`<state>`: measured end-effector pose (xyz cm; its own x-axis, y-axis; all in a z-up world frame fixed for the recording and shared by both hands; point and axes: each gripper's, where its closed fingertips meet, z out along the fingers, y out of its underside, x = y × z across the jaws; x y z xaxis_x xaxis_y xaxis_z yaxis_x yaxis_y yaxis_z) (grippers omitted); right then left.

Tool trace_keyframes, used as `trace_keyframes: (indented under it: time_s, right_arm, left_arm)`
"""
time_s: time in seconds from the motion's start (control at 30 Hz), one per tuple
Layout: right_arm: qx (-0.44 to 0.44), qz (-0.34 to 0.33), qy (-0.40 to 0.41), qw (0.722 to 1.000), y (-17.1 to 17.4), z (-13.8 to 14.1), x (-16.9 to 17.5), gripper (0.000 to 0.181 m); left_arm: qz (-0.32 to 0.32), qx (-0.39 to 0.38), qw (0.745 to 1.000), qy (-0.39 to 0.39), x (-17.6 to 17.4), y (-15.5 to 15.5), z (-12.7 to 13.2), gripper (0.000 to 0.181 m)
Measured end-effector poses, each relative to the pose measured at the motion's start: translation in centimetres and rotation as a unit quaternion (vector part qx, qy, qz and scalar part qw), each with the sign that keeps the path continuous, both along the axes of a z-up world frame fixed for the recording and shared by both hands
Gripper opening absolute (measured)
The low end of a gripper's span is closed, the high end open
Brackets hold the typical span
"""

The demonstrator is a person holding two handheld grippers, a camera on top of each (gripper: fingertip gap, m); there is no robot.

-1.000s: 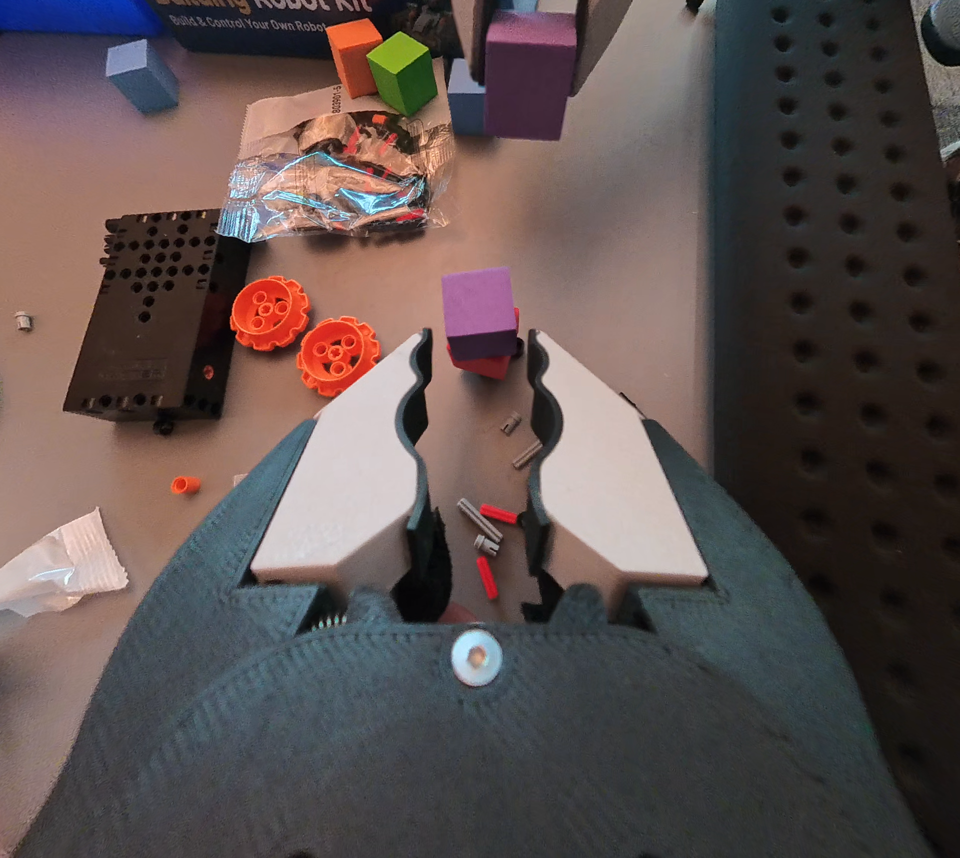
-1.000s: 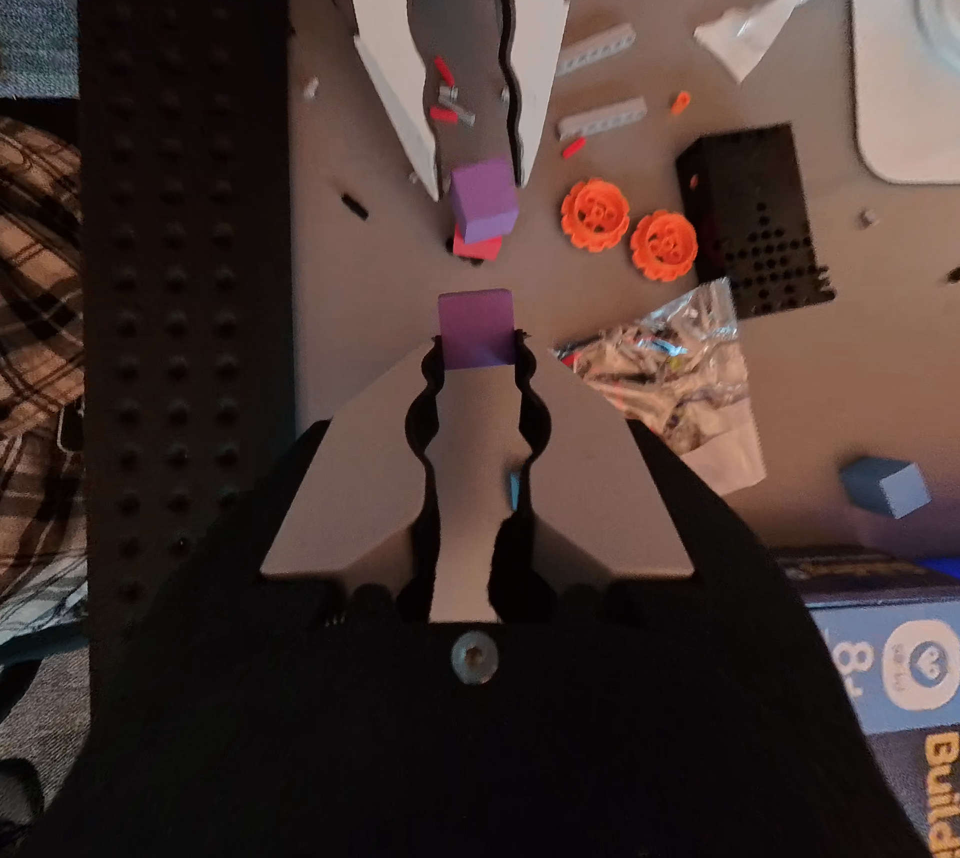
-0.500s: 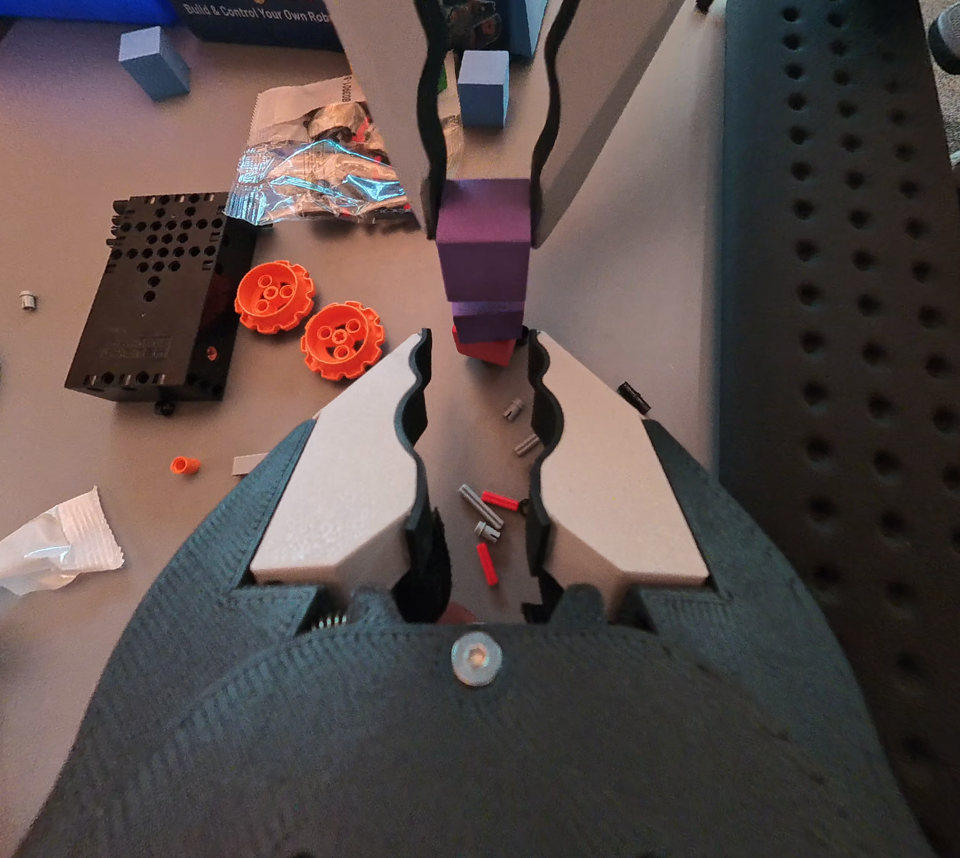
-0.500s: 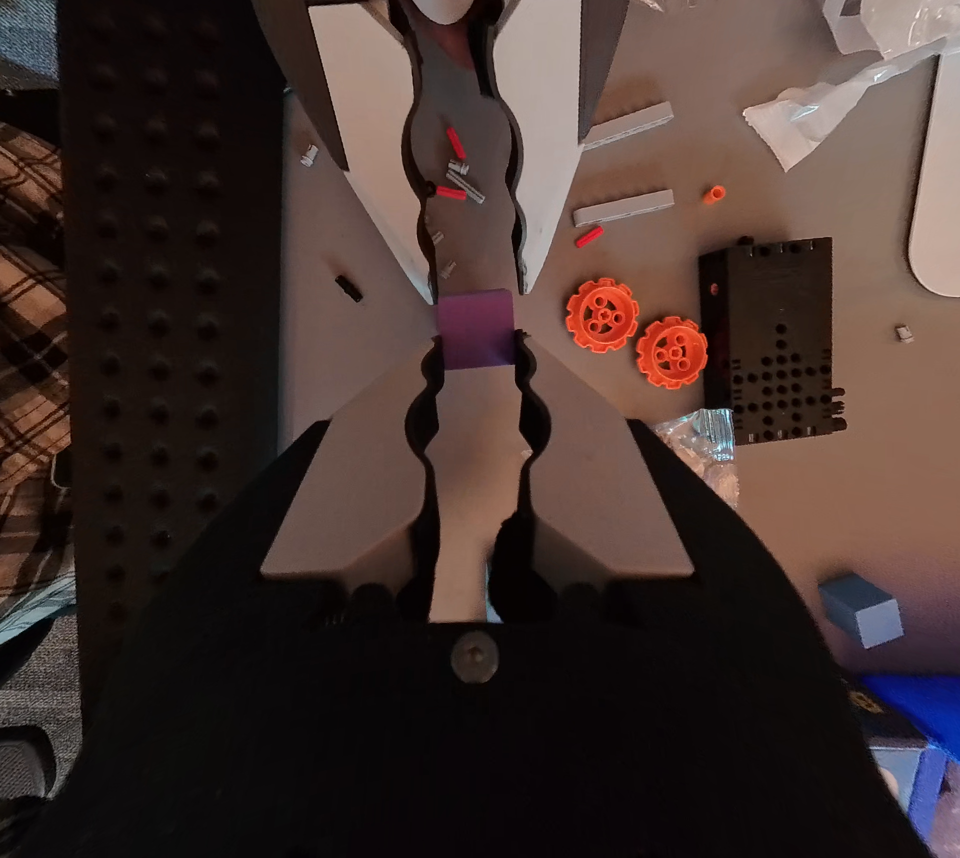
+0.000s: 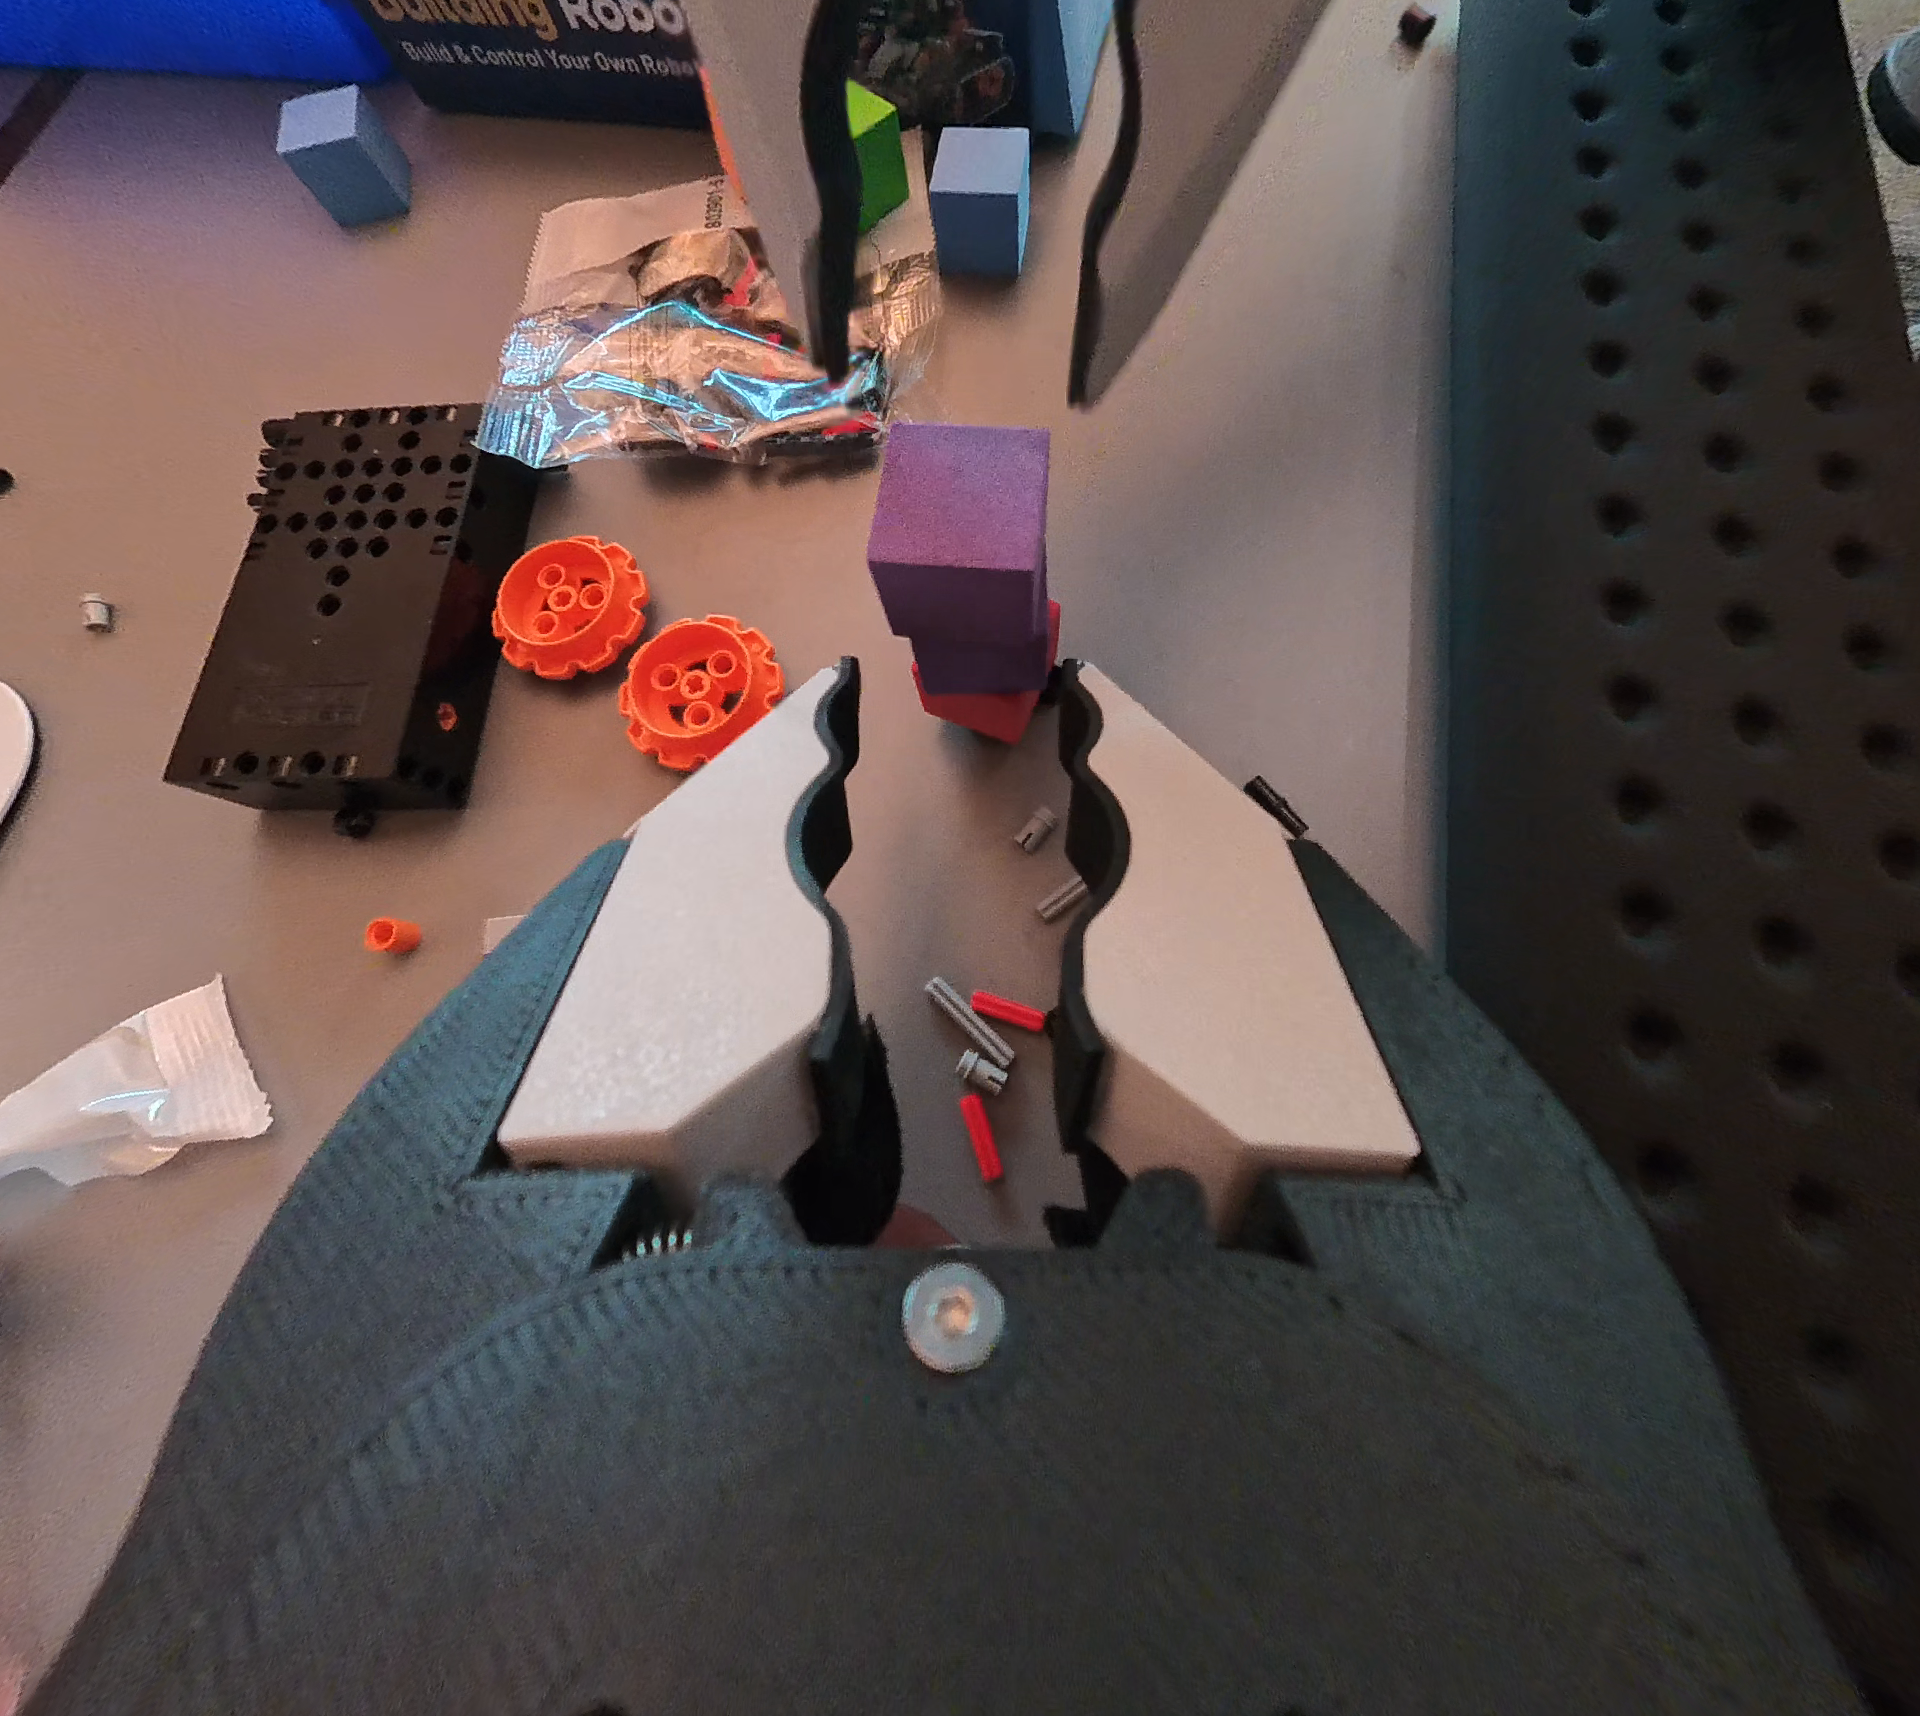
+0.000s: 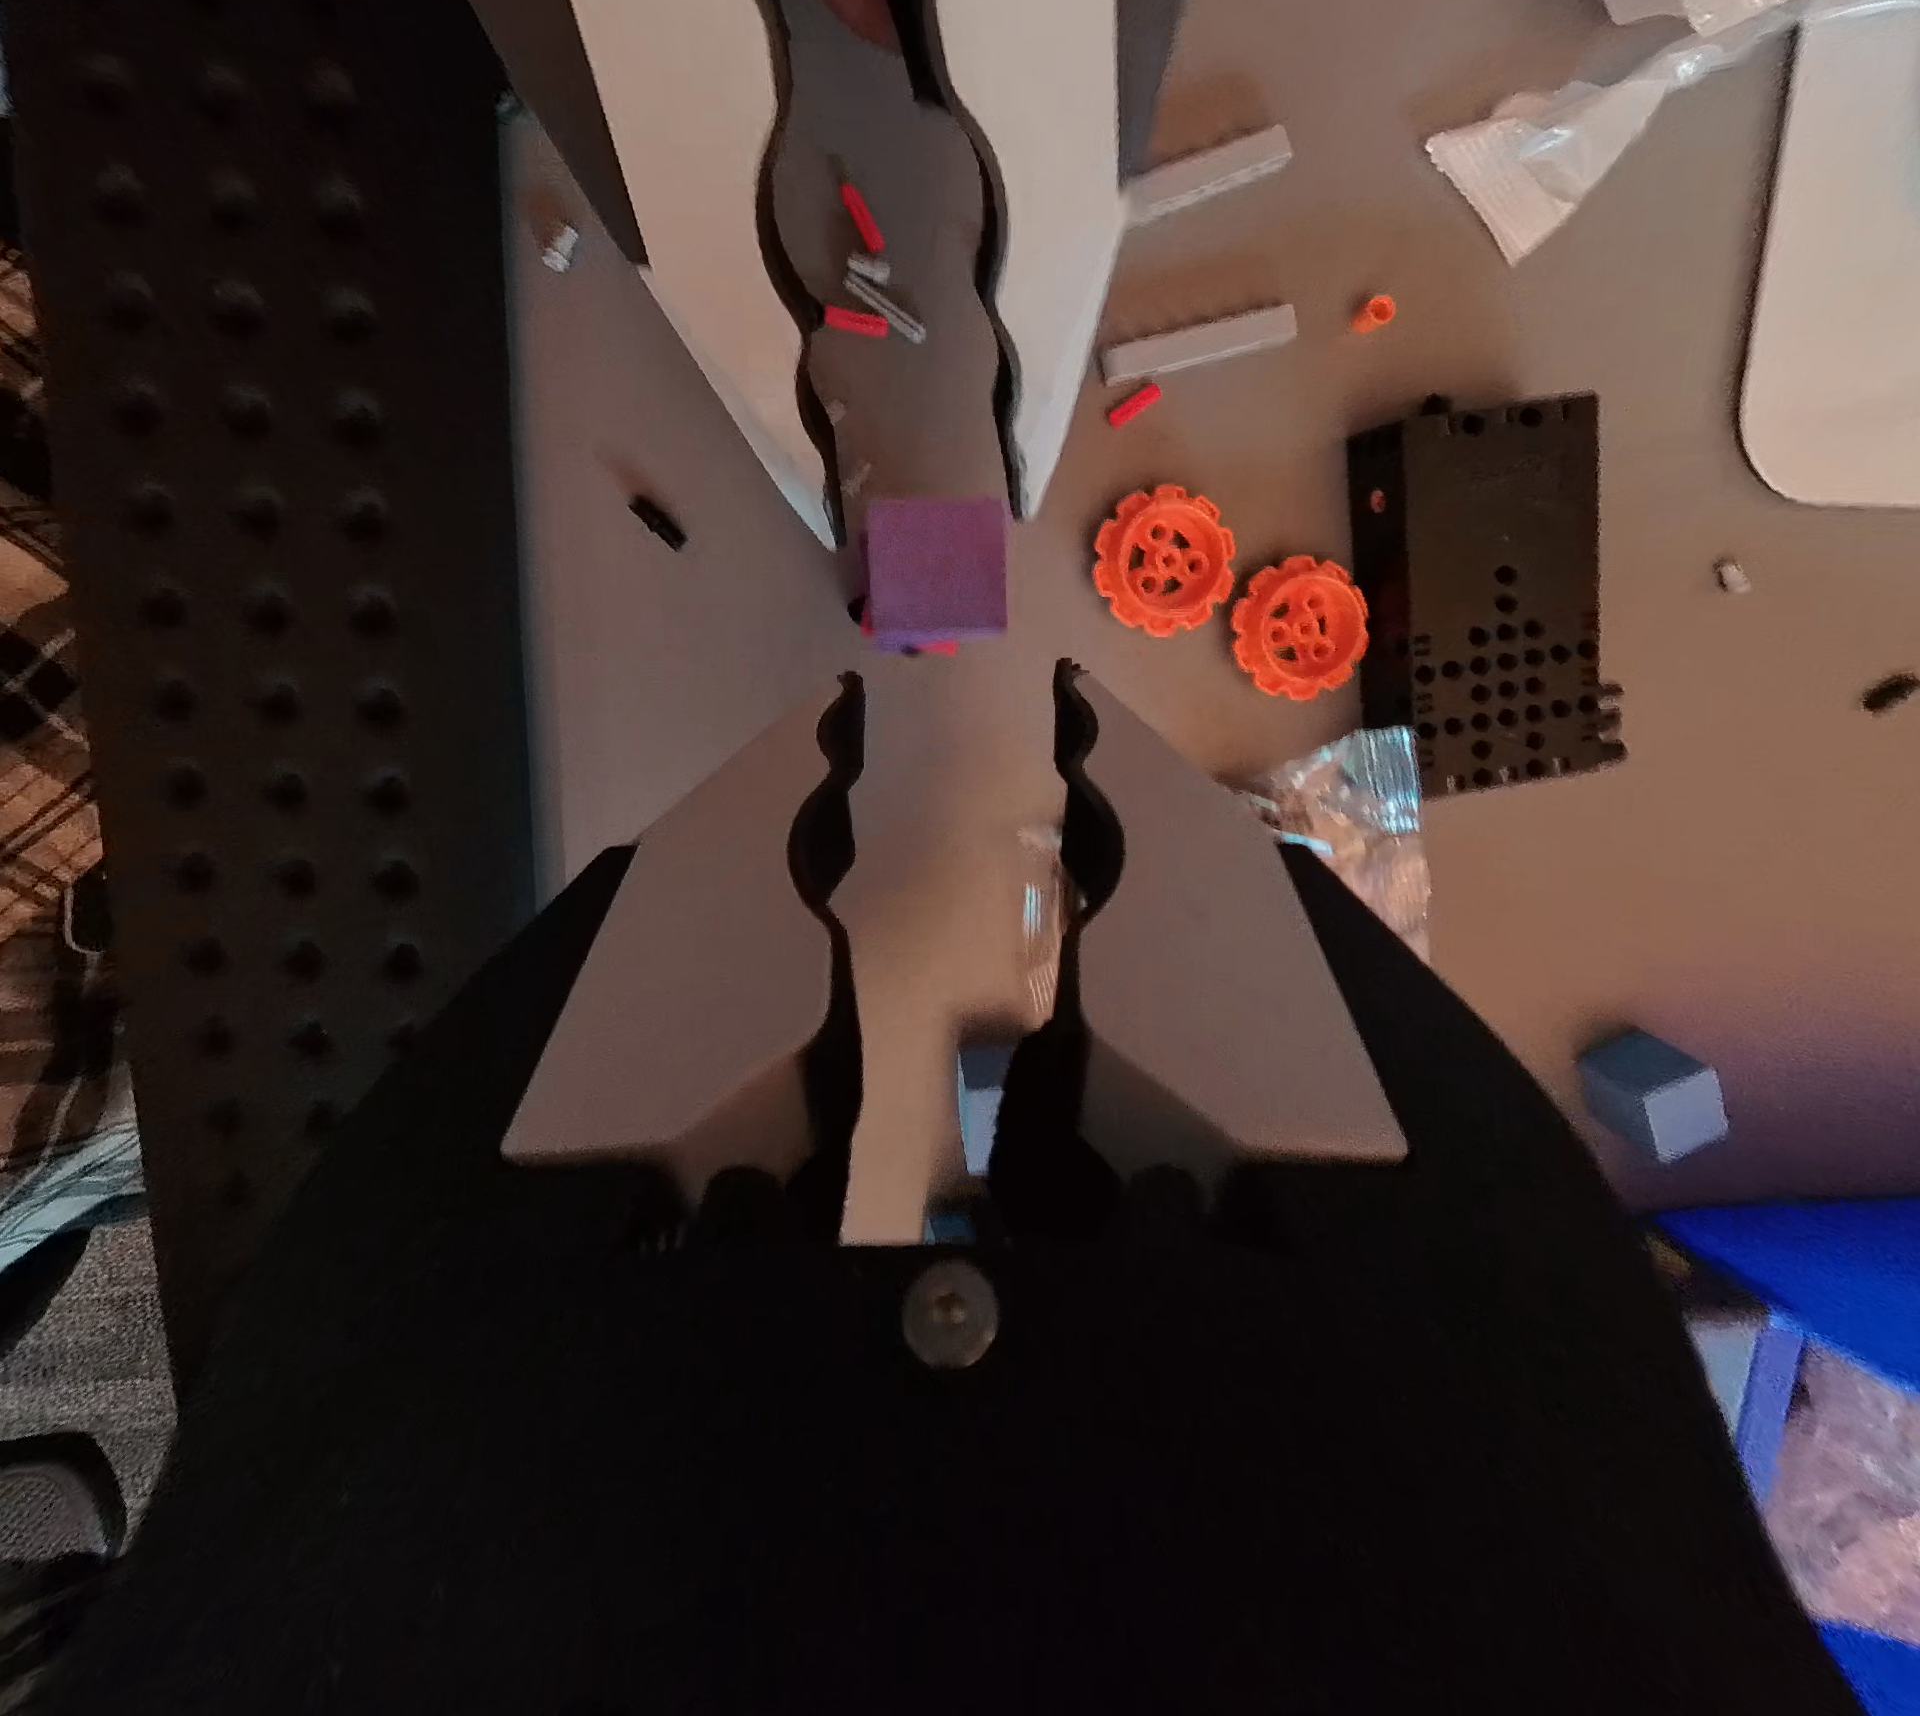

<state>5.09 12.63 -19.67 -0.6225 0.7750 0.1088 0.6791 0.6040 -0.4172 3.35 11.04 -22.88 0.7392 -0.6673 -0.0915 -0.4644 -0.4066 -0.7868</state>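
Left wrist view: purple-on-red stack [image 5: 961, 586] side-on, green cube [image 5: 878, 154]; both grippers [image 5: 956, 679] [image 6: 956, 679] empty, agape

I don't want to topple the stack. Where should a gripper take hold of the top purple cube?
Probably grip the top purple cube by two opposite side faces, coming straight down from above. It sits a bit askew on the lower purple cube and red block, so a sideways push could tip them. Both grippers are open.

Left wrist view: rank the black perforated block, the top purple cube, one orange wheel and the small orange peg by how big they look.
1. black perforated block
2. top purple cube
3. orange wheel, close to the cube in apparent size, so that order is unsure
4. small orange peg
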Motion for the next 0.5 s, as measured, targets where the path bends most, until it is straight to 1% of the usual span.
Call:
trace_keyframes:
  time_s: [0.07,0.13,0.23,0.37,0.43,0.5]
  right_arm:
    - [0.005,-0.017,0.003,1.000,1.5,0.3,1.2,0.038]
    - [0.013,-0.037,-0.011,0.999,3.5,-0.2,2.9,0.042]
    - [0.036,-0.065,-0.048,0.996,6.6,-1.8,5.9,0.044]
    - [0.067,-0.082,-0.096,0.990,9.4,-4.2,8.9,0.044]
    - [0.084,-0.084,-0.114,0.986,10.1,-5.2,9.5,0.041]
    - [0.090,-0.081,-0.124,0.985,10.1,-5.9,9.8,0.031]
  left_arm:
    - [0.002,0.006,1.000,-0.003,0.0,0.0,0.3,0.037]
    - [0.002,0.013,1.000,-0.007,0.0,0.1,0.7,0.038]
    - [0.002,0.019,1.000,-0.010,0.1,0.2,1.1,0.039]
    - [0.006,0.022,1.000,-0.011,-0.1,0.2,1.3,0.040]
    - [0.007,0.025,1.000,-0.014,-0.1,0.3,1.4,0.040]
    - [0.008,0.025,1.000,-0.015,-0.1,0.3,1.5,0.041]
